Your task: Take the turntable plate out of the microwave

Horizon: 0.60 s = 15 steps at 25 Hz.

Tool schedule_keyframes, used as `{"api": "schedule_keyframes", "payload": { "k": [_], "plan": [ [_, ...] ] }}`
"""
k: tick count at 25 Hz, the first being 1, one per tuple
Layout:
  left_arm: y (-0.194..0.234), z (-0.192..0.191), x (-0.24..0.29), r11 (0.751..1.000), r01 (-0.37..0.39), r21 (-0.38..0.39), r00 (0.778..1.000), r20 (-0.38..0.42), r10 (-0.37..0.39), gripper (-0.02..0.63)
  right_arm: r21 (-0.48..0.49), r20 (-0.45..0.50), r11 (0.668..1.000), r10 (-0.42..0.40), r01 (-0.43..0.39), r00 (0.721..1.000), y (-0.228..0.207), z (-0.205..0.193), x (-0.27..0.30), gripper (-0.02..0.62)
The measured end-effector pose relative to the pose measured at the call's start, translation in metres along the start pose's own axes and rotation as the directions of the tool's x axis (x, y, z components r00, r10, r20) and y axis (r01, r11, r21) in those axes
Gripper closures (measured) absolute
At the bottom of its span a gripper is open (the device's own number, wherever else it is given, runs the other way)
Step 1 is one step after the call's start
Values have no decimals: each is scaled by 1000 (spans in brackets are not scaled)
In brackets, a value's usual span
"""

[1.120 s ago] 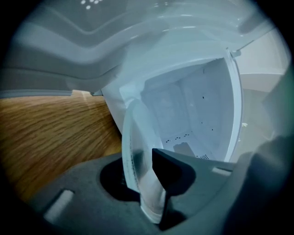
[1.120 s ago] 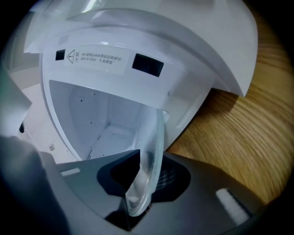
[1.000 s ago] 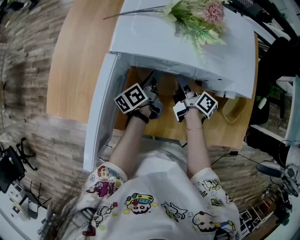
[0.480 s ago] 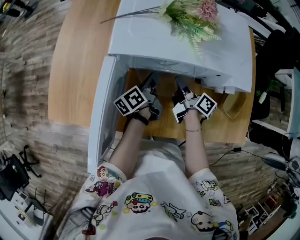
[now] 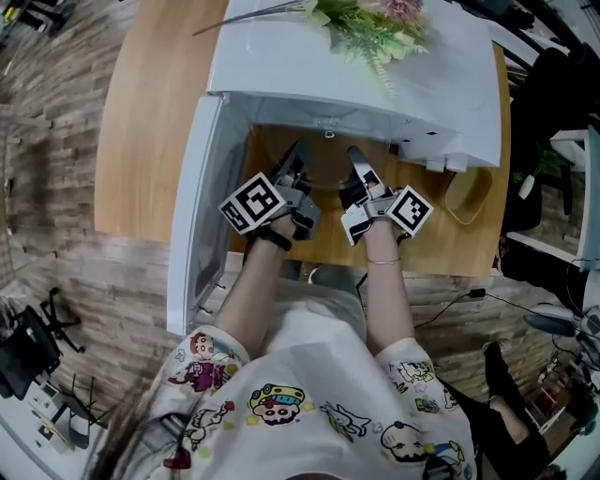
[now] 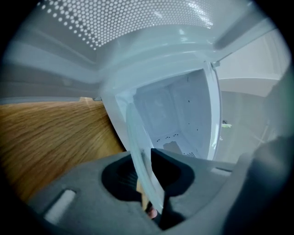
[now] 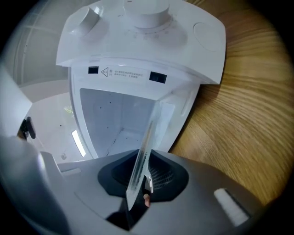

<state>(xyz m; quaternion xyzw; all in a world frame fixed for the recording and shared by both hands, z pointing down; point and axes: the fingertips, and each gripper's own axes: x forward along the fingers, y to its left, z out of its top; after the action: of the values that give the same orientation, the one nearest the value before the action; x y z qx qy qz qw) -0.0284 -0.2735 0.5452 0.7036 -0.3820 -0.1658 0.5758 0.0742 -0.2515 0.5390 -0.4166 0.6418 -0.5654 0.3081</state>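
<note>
The white microwave (image 5: 375, 84) stands on the wooden table with its door (image 5: 192, 216) swung open to the left. The clear glass turntable plate (image 5: 323, 173) hangs level at the cavity mouth, held from both sides. My left gripper (image 5: 293, 161) is shut on its left rim and my right gripper (image 5: 356, 167) on its right rim. Both pairs of jaws have just been closing, with the plate between them. In the left gripper view the plate's edge (image 6: 138, 147) runs out from between the jaws toward the cavity (image 6: 179, 114). In the right gripper view the rim (image 7: 144, 147) stands between the pads.
A bunch of artificial flowers (image 5: 375, 23) lies on top of the microwave. Its control knobs (image 7: 147, 18) are on the right of the cavity. The wooden table (image 5: 159, 112) stretches left of the door. A cable (image 5: 464, 211) loops at the table's right.
Both grippers have drawn back a little toward me and slightly upward with the plate. More of the fingers and plate now shows outside the microwave's front edge.
</note>
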Motion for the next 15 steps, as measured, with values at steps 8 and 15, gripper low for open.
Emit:
{"api": "schedule_keyframes", "payload": {
  "k": [8, 15],
  "plan": [
    [-8, -11, -18, 1000, 13, 21, 1000, -2, -13, 546, -4, -15, 1000, 24, -24, 1000, 5, -10, -17, 529],
    [-15, -27, -40, 999, 16, 35, 1000, 0, -16, 546, 4, -18, 999, 37, -37, 999, 12, -23, -41, 528]
  ]
}}
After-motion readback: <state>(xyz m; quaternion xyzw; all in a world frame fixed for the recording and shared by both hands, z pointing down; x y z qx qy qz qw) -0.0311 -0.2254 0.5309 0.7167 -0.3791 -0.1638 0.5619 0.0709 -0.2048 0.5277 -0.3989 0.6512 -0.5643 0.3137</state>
